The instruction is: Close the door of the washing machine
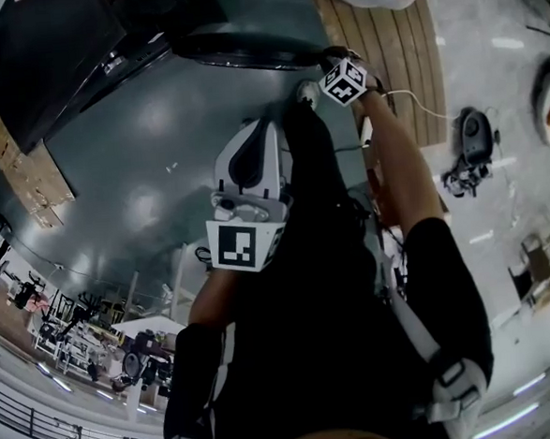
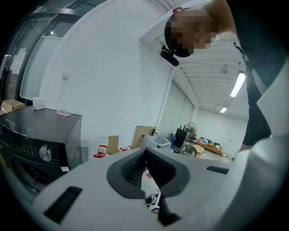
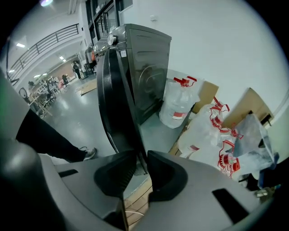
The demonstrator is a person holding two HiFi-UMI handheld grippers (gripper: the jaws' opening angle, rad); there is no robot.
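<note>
The dark washing machine (image 1: 47, 51) stands at the top left of the head view, and its round door (image 1: 244, 47) swings out open to its right. In the right gripper view that door (image 3: 117, 90) stands edge-on, and its lower rim runs down between the pads. My right gripper (image 3: 141, 158) is closed on this rim; from above, the right gripper (image 1: 332, 69) sits at the door's outer end. My left gripper (image 1: 250, 136) hangs lower, away from the door. Seen from its own camera, the left gripper (image 2: 145, 151) has its pads meeting, with nothing between them, and the washing machine (image 2: 40, 144) at its left.
Water jugs and filled plastic bags (image 3: 180, 106) lie by the wall beside the machine, with cardboard (image 3: 253, 108) behind them. Wooden boards (image 1: 384, 28) run under the door's end. A dark device with a cable (image 1: 472, 144) lies on the floor at the right.
</note>
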